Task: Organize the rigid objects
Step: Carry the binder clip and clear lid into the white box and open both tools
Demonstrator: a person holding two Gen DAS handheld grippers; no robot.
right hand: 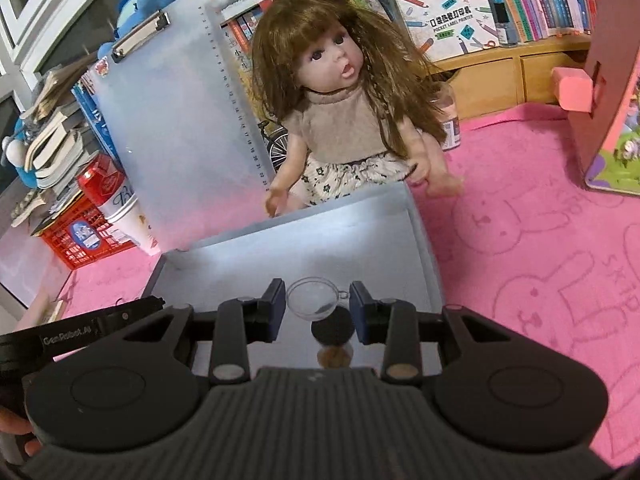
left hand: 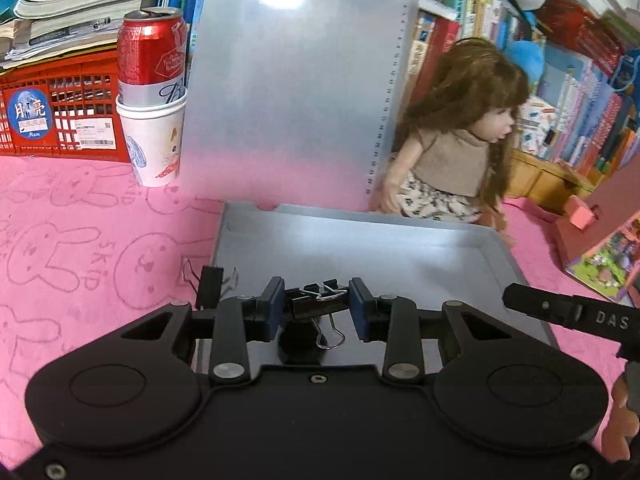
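Note:
A grey open case [left hand: 400, 256] lies on the pink cloth, its lid [left hand: 292, 92] standing upright behind it. My left gripper [left hand: 317, 302] is shut on a black binder clip [left hand: 314, 303] and holds it over the case's near end. A dark round object [left hand: 299, 346] lies under it in the case. My right gripper [right hand: 318, 300] is shut on a clear round plastic piece [right hand: 314, 298] over the same case [right hand: 304, 256]. A dark disc [right hand: 333, 330] and a brown round thing [right hand: 332, 357] show below it.
A doll [right hand: 344, 120] sits behind the case. A red can in a paper cup [left hand: 154, 96] and a red crate [left hand: 60, 112] with books stand at left. A pink toy house [right hand: 612, 92] stands at right. Bookshelves [right hand: 500, 8] line the back.

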